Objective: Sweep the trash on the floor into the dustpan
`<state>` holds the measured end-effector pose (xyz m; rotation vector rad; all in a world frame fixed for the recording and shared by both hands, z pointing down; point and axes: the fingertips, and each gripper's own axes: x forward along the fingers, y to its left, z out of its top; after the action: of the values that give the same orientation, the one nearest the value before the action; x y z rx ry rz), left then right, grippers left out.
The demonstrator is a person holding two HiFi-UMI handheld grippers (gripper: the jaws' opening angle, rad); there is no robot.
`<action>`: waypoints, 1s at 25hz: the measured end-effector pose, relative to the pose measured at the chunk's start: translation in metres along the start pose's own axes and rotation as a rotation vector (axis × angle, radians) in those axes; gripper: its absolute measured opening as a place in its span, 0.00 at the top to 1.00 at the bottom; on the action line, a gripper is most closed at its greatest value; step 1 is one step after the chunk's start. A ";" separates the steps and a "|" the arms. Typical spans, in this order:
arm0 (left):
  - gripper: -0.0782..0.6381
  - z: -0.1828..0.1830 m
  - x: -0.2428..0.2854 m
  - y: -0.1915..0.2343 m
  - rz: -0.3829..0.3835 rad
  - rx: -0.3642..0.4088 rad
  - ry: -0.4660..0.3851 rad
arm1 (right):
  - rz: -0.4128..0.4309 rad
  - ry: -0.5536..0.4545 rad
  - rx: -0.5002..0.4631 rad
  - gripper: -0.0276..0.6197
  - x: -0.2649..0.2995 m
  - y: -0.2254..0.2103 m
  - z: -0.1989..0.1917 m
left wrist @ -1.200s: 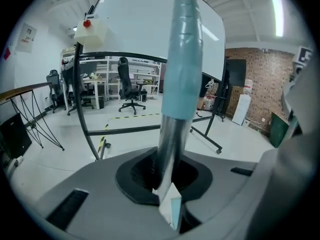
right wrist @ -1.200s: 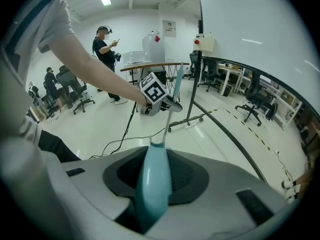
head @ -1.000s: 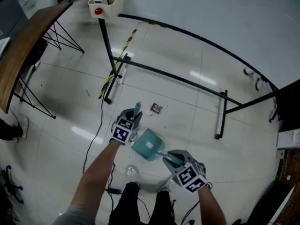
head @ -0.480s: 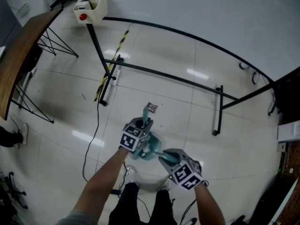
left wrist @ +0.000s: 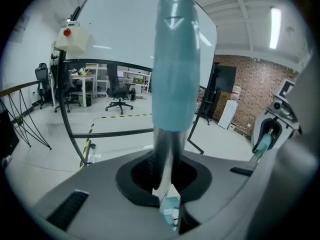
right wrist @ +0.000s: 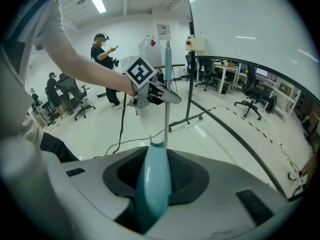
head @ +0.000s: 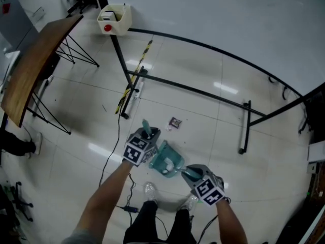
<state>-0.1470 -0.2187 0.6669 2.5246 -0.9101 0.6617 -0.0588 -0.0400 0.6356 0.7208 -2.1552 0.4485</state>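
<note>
Teal broom handle, seemingly upright, grip-end up.

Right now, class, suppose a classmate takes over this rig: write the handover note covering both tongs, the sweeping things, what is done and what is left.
Left tongs: shut on the teal-gripped metal broom handle; the jaws have just been closing on it.
Right tongs: shut on the handle of the teal plastic dustpan, which sits low between the two tongs.
Trash: a small dark square wrapper lies on the white tiled floor, beyond the dustpan and apart from it.
Done: both tools in hand.
Left: sweep the wrapper into the dustpan.
</note>
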 end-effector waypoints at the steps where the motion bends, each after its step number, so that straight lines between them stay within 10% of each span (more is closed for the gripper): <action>1: 0.85 0.000 -0.006 0.008 0.013 0.009 0.003 | 0.000 0.000 -0.001 0.78 0.000 0.001 0.001; 16: 0.85 -0.013 0.004 0.106 0.127 0.081 0.008 | -0.026 -0.006 0.027 0.78 0.001 0.004 0.014; 25: 0.85 -0.025 0.057 0.058 -0.006 0.062 0.018 | -0.032 -0.014 0.047 0.78 0.000 0.004 0.005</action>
<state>-0.1543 -0.2765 0.7288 2.5702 -0.8891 0.7195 -0.0643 -0.0399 0.6327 0.7860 -2.1488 0.4800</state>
